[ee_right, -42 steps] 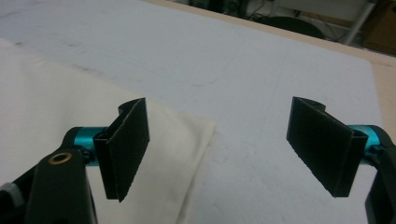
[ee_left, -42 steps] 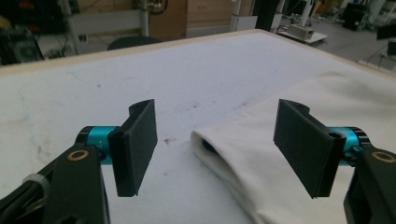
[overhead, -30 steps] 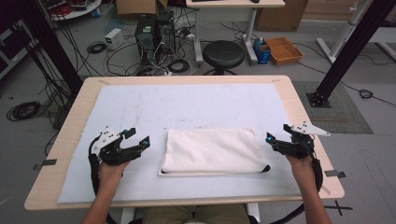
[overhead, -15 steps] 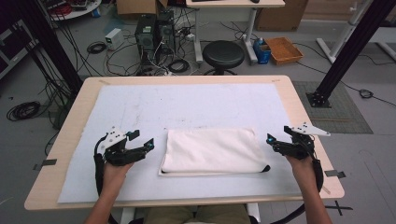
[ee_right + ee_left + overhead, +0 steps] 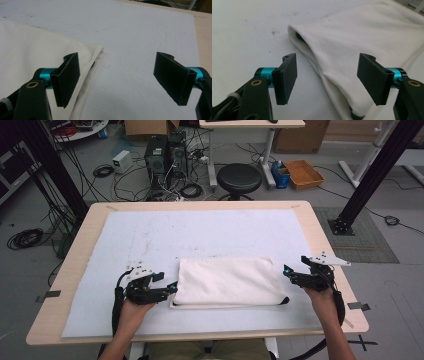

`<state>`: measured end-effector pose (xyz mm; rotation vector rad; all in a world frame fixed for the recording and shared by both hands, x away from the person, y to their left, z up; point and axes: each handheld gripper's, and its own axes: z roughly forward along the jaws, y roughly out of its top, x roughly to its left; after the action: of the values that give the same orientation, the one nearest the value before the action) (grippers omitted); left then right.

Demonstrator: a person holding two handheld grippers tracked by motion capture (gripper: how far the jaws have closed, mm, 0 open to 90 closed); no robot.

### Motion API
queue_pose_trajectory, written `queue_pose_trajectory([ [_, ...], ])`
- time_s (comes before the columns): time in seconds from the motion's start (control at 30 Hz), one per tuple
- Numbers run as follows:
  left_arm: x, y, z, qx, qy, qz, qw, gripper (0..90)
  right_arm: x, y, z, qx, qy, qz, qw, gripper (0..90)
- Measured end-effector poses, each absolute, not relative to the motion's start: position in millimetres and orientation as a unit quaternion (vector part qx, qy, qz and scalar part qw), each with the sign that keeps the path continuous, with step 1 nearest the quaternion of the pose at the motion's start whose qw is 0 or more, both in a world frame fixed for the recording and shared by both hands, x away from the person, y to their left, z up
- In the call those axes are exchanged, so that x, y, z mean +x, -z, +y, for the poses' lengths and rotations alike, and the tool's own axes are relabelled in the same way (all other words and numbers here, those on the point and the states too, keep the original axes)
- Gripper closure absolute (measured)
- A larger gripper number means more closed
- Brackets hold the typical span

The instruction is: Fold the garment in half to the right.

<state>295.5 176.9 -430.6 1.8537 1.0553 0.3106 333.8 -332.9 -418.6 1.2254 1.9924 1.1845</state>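
Observation:
A folded white cloth [image 5: 227, 281] lies on the white mat [image 5: 150, 235] near the table's front edge. My left gripper [image 5: 166, 282] sits at the cloth's left edge. In the left gripper view the cloth's folded edge [image 5: 342, 65] runs between the jaws of the left gripper [image 5: 328, 77], which have just been closing a little but stand wide, pads clear of the fabric. My right gripper [image 5: 295, 268] rests by the cloth's right edge. In the right gripper view the right gripper [image 5: 120, 80] is open, its left jaw above the cloth's corner [image 5: 30, 47], bare mat between the jaws.
The wooden table [image 5: 75, 270] rims the mat on all sides. Behind the table on the floor are a black stool [image 5: 242, 177], computer towers [image 5: 165, 155], cables and an orange tray [image 5: 304, 172]. A black frame post [image 5: 370, 175] stands at the right.
My left gripper has slid right across the mat until its jaws reach the cloth's left edge. The right gripper and the cloth have stayed where they were.

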Motion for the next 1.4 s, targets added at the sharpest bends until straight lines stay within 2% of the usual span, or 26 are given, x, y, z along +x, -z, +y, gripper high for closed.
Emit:
queue_pose_trajectory([
  [0.17,293,444,163,0.771,-0.094,0.478,0.41,34.7,335,420,-329,0.451,-0.436,0.738,0.251,21.1],
  [0.43,275,443,153,0.785,-0.135,0.476,0.373,47.6,336,422,-324,0.445,-0.433,0.744,0.247,21.1],
  [0.6,267,443,148,0.795,-0.138,0.457,0.375,69.9,337,423,-323,0.445,-0.432,0.745,0.245,21.1],
  [1.03,272,446,157,0.781,-0.095,0.473,0.397,73.7,339,417,-307,0.428,-0.438,0.756,0.231,21.1],
  [1.13,276,446,162,0.776,-0.068,0.48,0.403,84.2,341,408,-292,0.413,-0.445,0.763,0.223,21.1],
  [1.4,279,446,164,0.781,-0.059,0.471,0.405,85.4,373,381,-227,0.352,-0.435,0.809,0.183,21.1],
])
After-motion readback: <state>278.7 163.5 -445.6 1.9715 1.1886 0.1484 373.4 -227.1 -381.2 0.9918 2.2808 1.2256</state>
